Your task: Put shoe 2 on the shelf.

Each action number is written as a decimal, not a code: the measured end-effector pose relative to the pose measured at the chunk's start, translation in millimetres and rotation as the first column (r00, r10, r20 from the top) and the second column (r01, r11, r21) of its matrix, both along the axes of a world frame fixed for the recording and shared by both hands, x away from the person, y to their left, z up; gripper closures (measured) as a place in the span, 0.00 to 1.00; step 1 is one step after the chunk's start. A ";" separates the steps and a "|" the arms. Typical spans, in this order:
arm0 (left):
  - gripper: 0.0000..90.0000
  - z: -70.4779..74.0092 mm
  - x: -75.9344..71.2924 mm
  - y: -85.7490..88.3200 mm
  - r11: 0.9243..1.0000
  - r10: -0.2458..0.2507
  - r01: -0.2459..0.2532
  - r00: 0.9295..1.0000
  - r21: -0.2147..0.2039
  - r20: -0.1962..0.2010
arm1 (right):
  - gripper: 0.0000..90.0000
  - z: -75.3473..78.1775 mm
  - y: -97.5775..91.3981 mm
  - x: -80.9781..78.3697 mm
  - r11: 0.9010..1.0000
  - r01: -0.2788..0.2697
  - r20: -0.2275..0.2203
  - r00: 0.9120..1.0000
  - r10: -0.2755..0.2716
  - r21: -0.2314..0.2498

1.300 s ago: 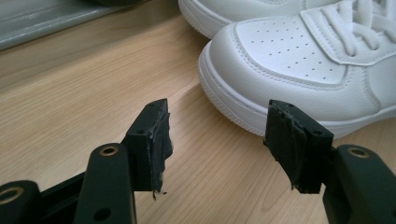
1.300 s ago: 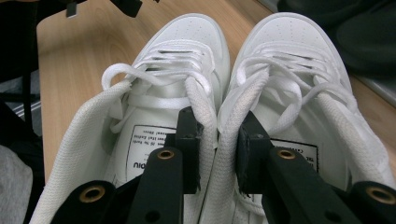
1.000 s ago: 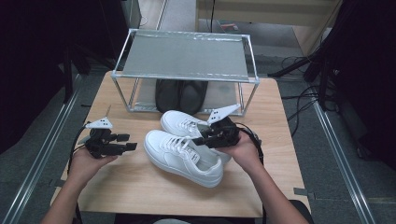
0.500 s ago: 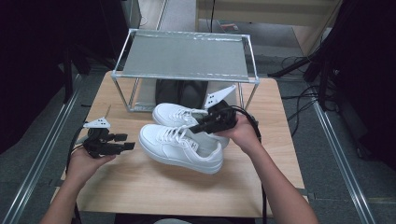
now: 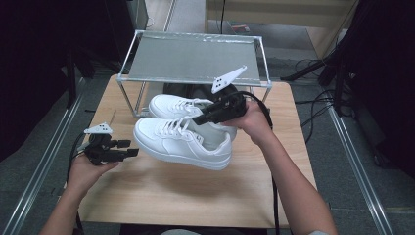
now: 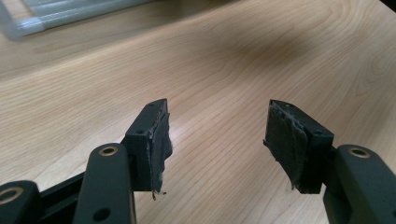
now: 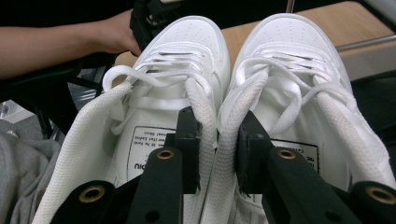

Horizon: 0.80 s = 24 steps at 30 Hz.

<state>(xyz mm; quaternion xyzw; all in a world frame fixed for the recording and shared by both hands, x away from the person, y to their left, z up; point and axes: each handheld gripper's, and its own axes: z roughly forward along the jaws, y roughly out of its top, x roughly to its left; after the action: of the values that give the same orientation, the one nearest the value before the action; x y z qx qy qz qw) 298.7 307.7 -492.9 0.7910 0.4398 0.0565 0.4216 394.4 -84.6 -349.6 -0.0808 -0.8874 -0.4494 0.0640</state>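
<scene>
Two white sneakers are pinched together by their inner collars in my right gripper (image 5: 198,119), which is shut on them. The near sneaker (image 5: 181,144) hangs above the table and the far sneaker (image 5: 171,105) sits just behind it. In the right gripper view one jaw is inside the left sneaker (image 7: 182,51) and the other inside the right sneaker (image 7: 289,46), with my right gripper (image 7: 217,140) clamping both collars. My left gripper (image 5: 129,148) is held low at the table's left, open and empty. In its own view the left gripper (image 6: 217,135) looks at bare wood (image 6: 224,60).
A metal-framed rack (image 5: 193,56) with a grey mesh top stands at the back of the wooden table (image 5: 195,191), a dark object (image 5: 195,90) under it. The person's left hand (image 7: 107,35) is beyond the shoe toes. Metal rails run along both sides of the table.
My right gripper has lifted the pair of sneakers off the table and carried them back toward the rack. The left gripper has stayed where it was.
</scene>
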 end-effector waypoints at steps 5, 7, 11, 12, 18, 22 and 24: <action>0.45 -1.1 0.5 5.8 1.000 0.015 -0.015 1.000 -0.011 -0.007 | 0.84 23.3 -2.2 1.9 1.000 0.008 0.024 1.000 -0.008 0.009; 0.45 -1.5 0.8 6.1 1.000 0.017 -0.017 1.000 -0.010 -0.006 | 0.84 27.0 -2.5 1.7 1.000 0.010 0.030 1.000 -0.010 0.012; 0.45 -1.4 1.0 5.5 1.000 0.008 -0.008 1.000 -0.002 -0.005 | 0.84 54.3 -5.7 2.0 0.999 0.022 0.050 0.998 -0.024 0.040; 0.45 -1.5 0.9 4.9 1.000 0.005 -0.005 1.000 -0.002 -0.008 | 0.84 59.8 -6.5 2.5 0.999 0.025 0.049 0.998 -0.027 0.046; 0.44 -2.1 1.0 4.0 1.000 0.004 -0.004 1.000 0.015 -0.008 | 0.84 85.3 -8.3 5.4 0.995 0.077 0.062 0.995 -0.081 0.068; 0.44 -2.5 1.1 2.7 1.000 0.003 -0.003 1.000 0.015 -0.012 | 0.84 99.0 -4.7 9.5 0.989 0.139 0.082 0.986 -0.143 0.053; 0.44 -2.2 0.9 2.2 1.000 0.000 0.000 1.000 0.020 -0.010 | 0.84 104.8 0.0 16.6 0.977 0.208 0.085 0.974 -0.211 0.036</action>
<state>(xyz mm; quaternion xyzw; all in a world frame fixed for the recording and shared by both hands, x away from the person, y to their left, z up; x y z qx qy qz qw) 299.6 309.9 -495.0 0.7954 0.4415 0.0570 0.4114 411.0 -84.6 -244.8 -0.1530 -0.8699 -0.4684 -0.0221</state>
